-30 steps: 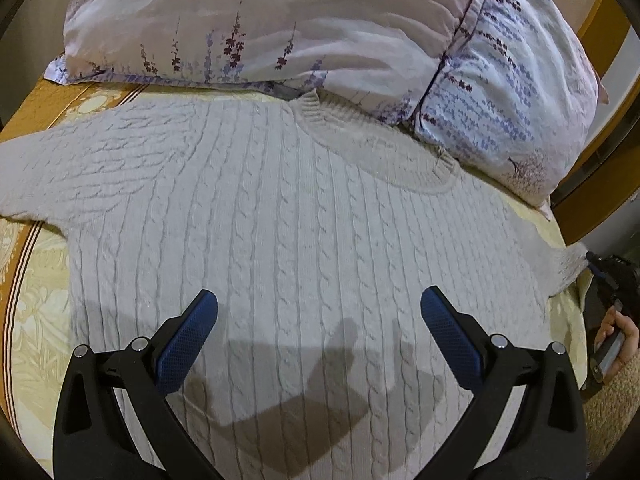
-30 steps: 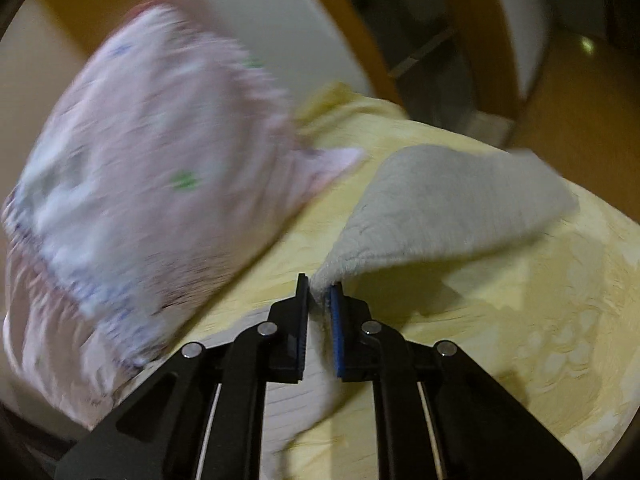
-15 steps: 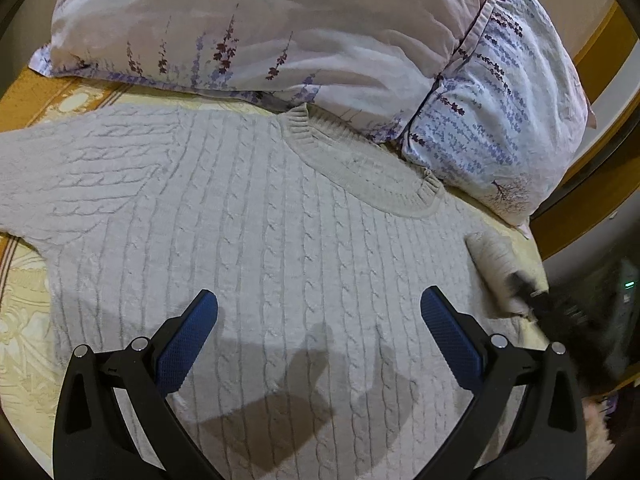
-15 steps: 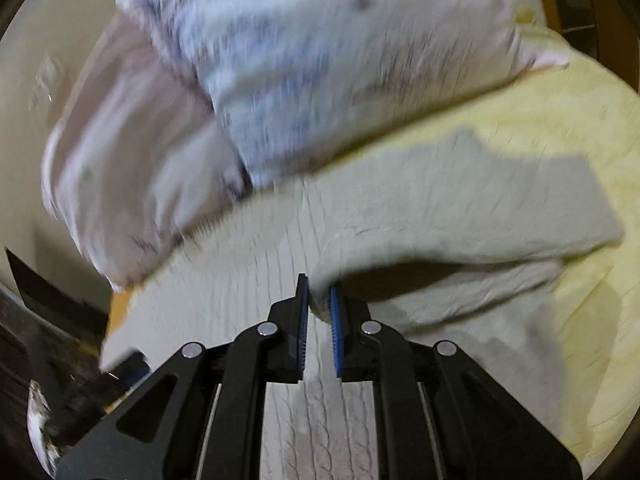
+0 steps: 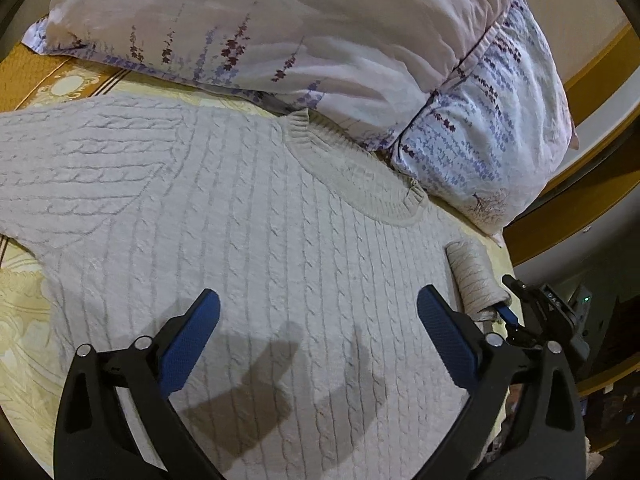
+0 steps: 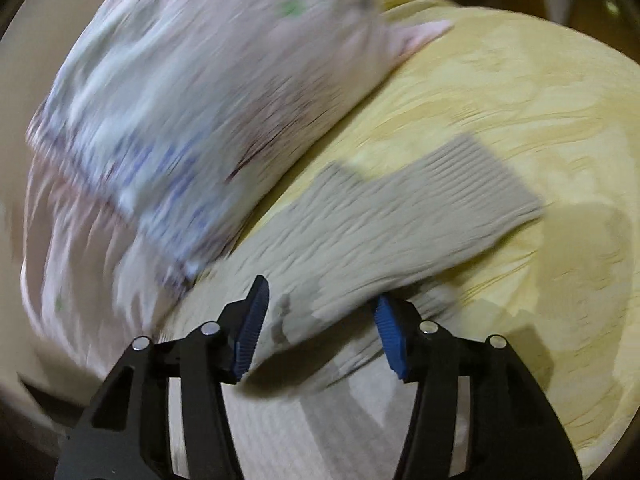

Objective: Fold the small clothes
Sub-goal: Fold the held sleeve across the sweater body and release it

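A cream cable-knit sweater [image 5: 248, 248] lies flat on the bed, collar [image 5: 360, 184] toward the pillow. My left gripper [image 5: 316, 340] is open and empty, hovering over the sweater's body. The sweater's right sleeve [image 5: 472, 276] is folded in over the body edge. In the right wrist view my right gripper [image 6: 320, 332] is open with the sleeve [image 6: 400, 232] lying between and beyond its fingers. The right gripper also shows at the right edge of the left wrist view [image 5: 516, 312].
A floral pillow [image 5: 320, 40] lies just behind the collar; it also shows blurred in the right wrist view [image 6: 180, 120]. A yellow patterned bedspread [image 6: 540, 100] is under everything. The bed's right edge and a wooden frame [image 5: 580, 208] are close by.
My right gripper carried the sleeve in over the sweater's body and has opened, letting the sleeve go. My left gripper stayed open over the sweater, shifting slightly.
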Action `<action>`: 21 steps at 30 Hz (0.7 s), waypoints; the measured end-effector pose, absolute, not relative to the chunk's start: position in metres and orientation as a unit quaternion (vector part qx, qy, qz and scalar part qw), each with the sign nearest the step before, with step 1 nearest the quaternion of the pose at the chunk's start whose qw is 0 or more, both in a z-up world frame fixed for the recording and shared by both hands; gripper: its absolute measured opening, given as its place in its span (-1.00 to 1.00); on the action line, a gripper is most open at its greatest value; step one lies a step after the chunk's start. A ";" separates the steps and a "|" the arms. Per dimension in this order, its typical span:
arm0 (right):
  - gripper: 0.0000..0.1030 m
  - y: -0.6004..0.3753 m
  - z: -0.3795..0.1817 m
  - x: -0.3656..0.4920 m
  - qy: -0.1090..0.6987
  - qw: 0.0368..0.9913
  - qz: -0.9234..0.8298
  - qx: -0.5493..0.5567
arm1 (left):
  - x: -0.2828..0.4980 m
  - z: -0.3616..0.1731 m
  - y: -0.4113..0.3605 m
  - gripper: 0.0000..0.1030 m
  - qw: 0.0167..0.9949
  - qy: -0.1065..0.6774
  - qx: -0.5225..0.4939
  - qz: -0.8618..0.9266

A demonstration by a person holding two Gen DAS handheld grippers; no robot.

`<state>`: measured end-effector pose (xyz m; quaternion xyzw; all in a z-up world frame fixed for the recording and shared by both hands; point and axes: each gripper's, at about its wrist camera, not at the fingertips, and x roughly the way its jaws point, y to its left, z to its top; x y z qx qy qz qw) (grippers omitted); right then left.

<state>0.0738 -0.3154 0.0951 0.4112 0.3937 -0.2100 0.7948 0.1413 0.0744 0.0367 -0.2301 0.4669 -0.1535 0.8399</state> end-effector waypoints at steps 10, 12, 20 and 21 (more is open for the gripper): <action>-0.84 -0.267 0.134 0.107 0.371 0.854 -0.152 0.332 | 0.148 0.038 0.108 0.70 0.828 0.462 -0.275 -0.160; -0.84 -0.222 0.138 0.122 0.384 0.870 -0.086 0.298 | 0.151 0.038 0.114 0.68 0.825 0.459 -0.287 -0.162; -0.14 -0.069 0.066 0.146 0.555 0.813 0.093 0.150 | 0.158 0.026 0.124 0.58 0.801 0.469 -0.329 -0.173; -0.09 -0.066 0.064 0.141 0.560 0.808 0.098 0.154 | 0.159 0.024 0.123 0.57 0.798 0.471 -0.333 -0.176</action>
